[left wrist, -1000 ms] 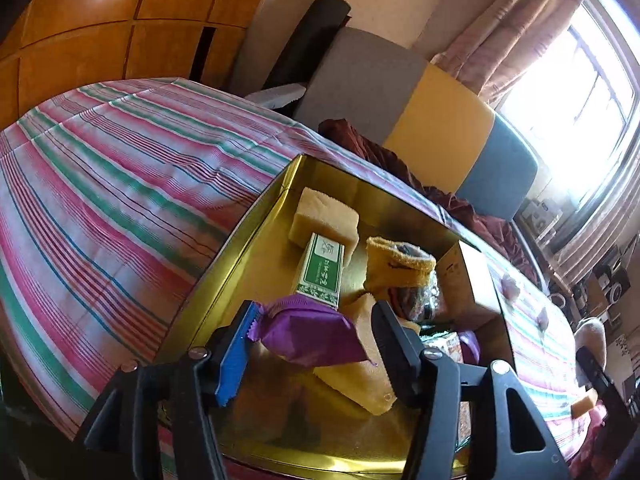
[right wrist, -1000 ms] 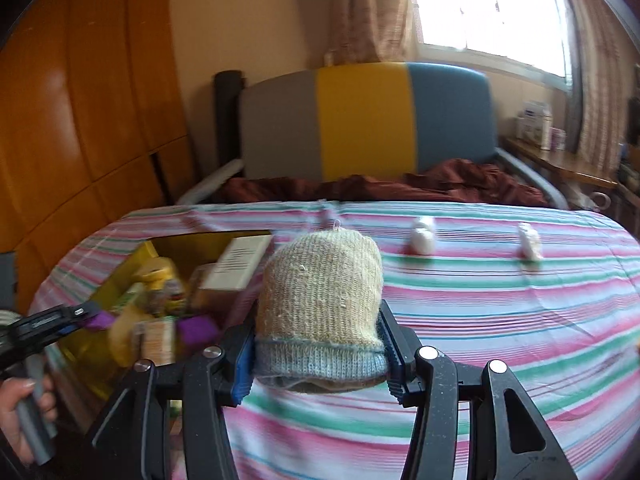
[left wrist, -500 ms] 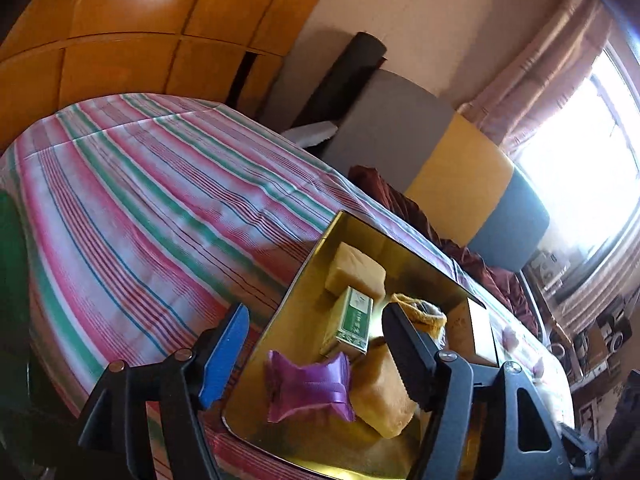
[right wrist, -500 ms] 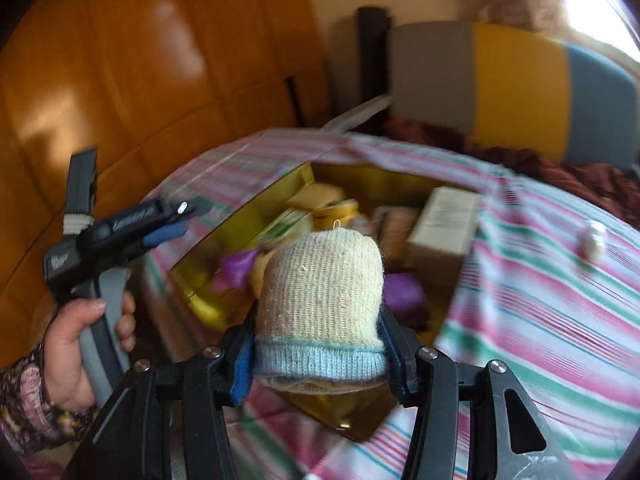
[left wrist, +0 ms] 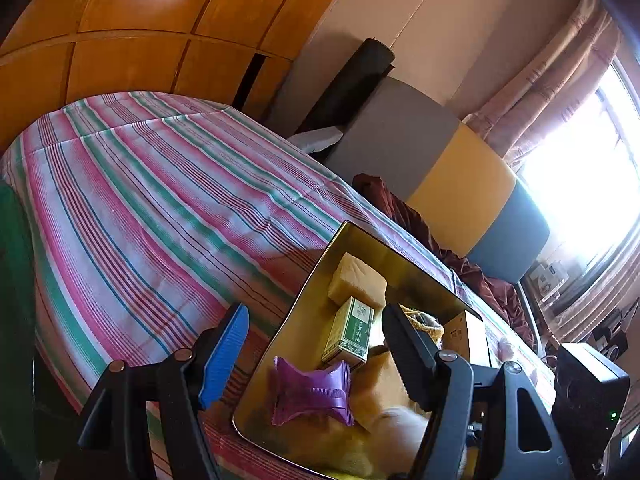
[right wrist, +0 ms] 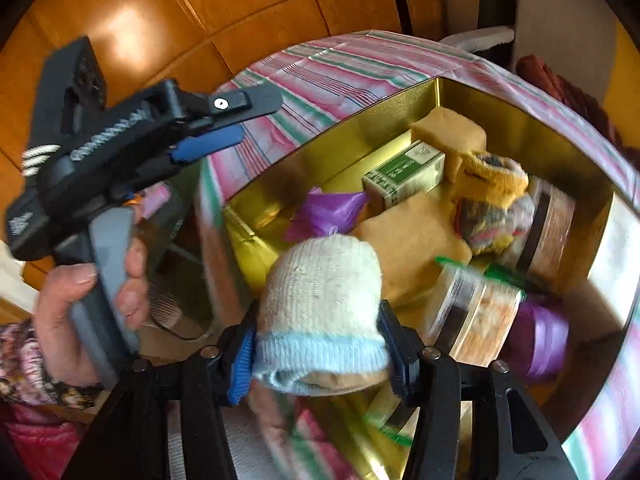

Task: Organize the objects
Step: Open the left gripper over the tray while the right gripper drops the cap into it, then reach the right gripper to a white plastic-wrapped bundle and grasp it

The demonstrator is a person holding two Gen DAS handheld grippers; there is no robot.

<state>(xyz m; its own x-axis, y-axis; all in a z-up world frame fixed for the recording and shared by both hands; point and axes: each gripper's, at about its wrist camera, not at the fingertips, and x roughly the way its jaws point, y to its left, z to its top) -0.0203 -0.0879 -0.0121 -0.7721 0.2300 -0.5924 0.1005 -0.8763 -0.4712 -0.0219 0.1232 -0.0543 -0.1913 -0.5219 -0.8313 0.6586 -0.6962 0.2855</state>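
My right gripper point(right wrist: 320, 344) is shut on a rolled cream sock with a light-blue cuff point(right wrist: 320, 300) and holds it over the near edge of the gold tin box point(right wrist: 520, 120). The box holds a purple packet point(right wrist: 324, 212), a green box point(right wrist: 404, 174), yellow sponges point(right wrist: 448, 132), a yellow sock bundle point(right wrist: 492, 184) and round tubs point(right wrist: 476, 312). My left gripper point(left wrist: 316, 348) is open and empty, held back from the box's near left corner point(left wrist: 256, 400); it also shows in the right wrist view point(right wrist: 224, 124). The purple packet point(left wrist: 312, 394) lies between its fingers' line of sight.
The box sits on a pink, green and white striped cloth point(left wrist: 140, 200). A grey, yellow and blue chair back point(left wrist: 440, 176) and a dark red cloth point(left wrist: 400, 208) lie behind. Wooden panels point(left wrist: 120, 32) stand at the left. A bright window point(left wrist: 592, 160) is at the right.
My left gripper let go of the purple packet in the box and drew back, open. My right gripper swung left with the sock, from over the cloth to above the box.
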